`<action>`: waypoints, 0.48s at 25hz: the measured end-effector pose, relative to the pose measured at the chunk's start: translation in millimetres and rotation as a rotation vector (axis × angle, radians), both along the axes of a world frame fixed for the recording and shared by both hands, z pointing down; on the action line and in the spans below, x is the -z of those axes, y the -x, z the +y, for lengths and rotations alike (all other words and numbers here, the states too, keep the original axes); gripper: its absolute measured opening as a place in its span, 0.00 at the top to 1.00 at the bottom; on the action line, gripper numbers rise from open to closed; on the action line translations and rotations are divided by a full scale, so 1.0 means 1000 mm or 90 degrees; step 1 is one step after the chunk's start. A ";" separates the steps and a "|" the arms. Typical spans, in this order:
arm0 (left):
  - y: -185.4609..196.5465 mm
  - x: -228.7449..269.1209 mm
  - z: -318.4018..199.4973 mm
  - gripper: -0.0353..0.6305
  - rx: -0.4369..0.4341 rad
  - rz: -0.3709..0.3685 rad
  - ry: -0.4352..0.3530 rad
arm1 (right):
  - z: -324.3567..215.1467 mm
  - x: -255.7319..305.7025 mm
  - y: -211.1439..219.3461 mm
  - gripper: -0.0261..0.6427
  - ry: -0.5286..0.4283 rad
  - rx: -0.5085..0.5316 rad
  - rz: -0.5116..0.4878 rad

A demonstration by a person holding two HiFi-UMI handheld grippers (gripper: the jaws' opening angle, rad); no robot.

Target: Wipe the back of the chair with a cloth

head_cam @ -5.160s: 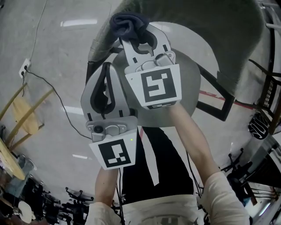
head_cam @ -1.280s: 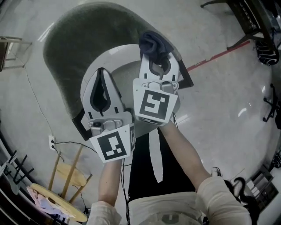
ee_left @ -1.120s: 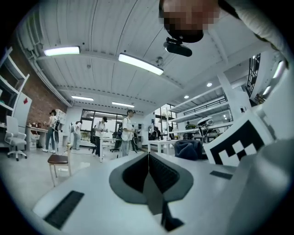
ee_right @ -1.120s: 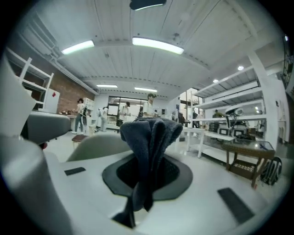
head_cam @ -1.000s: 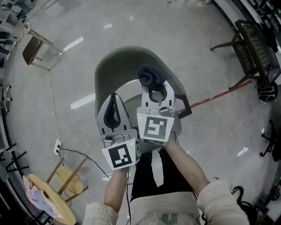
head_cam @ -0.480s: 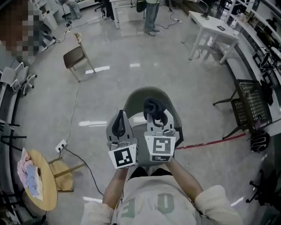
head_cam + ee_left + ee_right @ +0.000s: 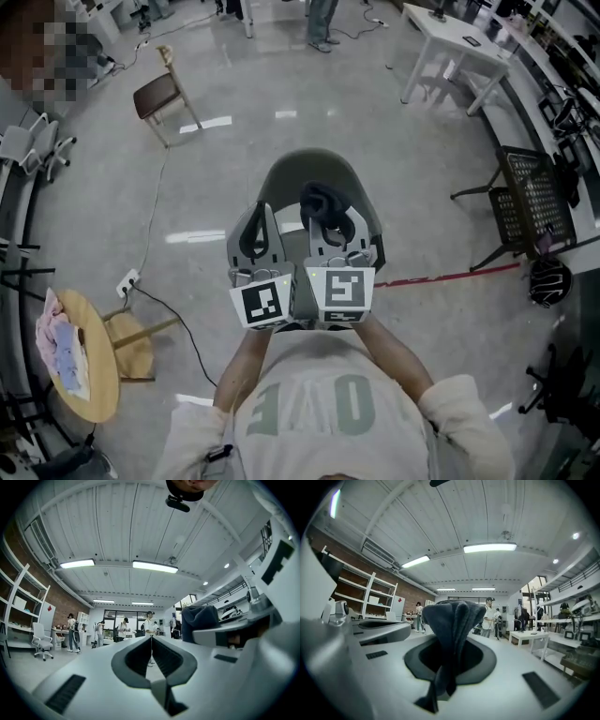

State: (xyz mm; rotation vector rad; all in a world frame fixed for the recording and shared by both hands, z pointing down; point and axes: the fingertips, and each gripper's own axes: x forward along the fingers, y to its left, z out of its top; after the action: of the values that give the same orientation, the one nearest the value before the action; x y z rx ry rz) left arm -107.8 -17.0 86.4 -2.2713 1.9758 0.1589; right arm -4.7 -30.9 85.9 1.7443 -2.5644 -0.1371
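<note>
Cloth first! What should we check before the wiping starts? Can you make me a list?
1. Cloth gripped: ok, the right gripper has its jaws shut on it.
2. Left gripper free: ok, jaws together, nothing between them.
3. Chair within sight: ok, the head view shows it beyond both grippers.
4. Cloth aimed at the chair back: not ok, the right gripper view looks across the room and shows no chair.
5. Cloth touching the chair: cannot tell.

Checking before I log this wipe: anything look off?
Nothing spilled or broken. The cloth, clamped in the right tool, is held up in the air, off the chair; the left tool is shut and empty.
</note>
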 end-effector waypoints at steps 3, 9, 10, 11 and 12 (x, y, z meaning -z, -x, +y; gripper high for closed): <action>-0.001 0.001 0.004 0.92 -0.006 0.004 -0.005 | 0.004 -0.001 -0.002 0.88 -0.003 -0.008 -0.002; 0.003 0.010 0.007 0.92 -0.016 0.022 -0.026 | 0.010 -0.002 0.005 0.88 -0.005 -0.014 0.003; 0.004 0.011 0.007 0.92 -0.018 0.023 -0.030 | 0.011 -0.002 0.007 0.88 -0.005 -0.014 0.002; 0.005 0.012 0.008 0.92 -0.019 0.024 -0.032 | 0.012 -0.002 0.009 0.88 -0.004 -0.013 0.002; 0.005 0.012 0.009 0.92 -0.019 0.024 -0.032 | 0.013 -0.002 0.011 0.88 -0.004 -0.011 0.003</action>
State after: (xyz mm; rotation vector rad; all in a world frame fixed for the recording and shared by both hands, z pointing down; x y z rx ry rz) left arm -113.2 -8.4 74.1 -2.2836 1.9346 0.2531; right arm -15.8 -17.9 88.3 1.7667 -2.5473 -0.1474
